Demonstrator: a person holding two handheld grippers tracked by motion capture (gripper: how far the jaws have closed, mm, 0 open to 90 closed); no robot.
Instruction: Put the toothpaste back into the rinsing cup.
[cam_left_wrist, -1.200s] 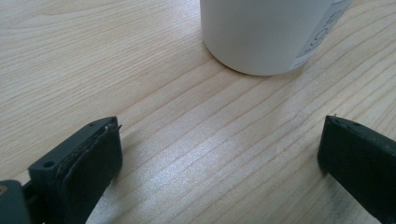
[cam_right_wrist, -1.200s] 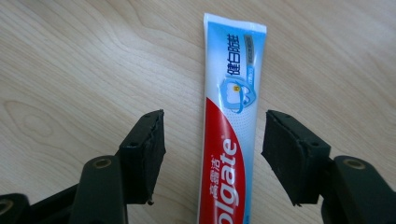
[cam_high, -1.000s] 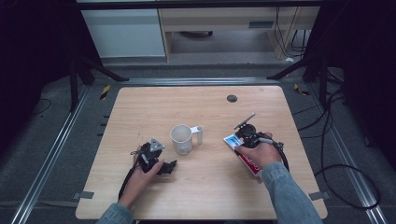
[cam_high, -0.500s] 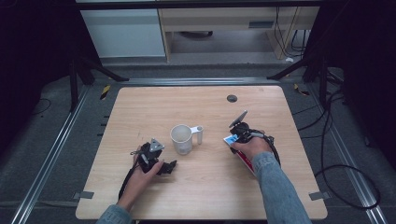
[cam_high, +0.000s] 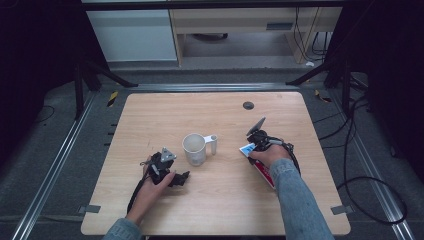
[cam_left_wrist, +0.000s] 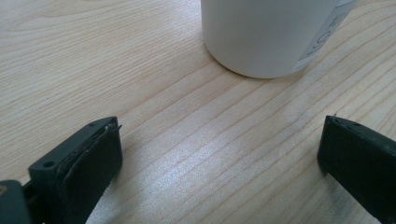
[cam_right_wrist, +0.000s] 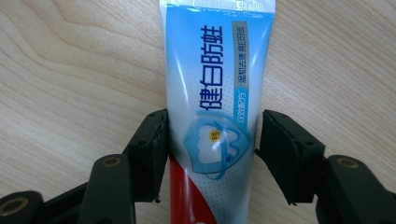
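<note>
Closing right gripper (cam_right_wrist: 212, 154) on toothpaste tube (cam_right_wrist: 215, 93) right of mug (cam_high: 194, 149), jaws not yet pinching; off-centre squeeze risking tube skidding on bench (cam_high: 210, 210).

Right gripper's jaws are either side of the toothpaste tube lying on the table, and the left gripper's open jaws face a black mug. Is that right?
Not quite: the mug is white, as the left gripper view shows. The rest holds: the right gripper straddles the toothpaste tube lying on the table, and the left gripper is open.
</note>
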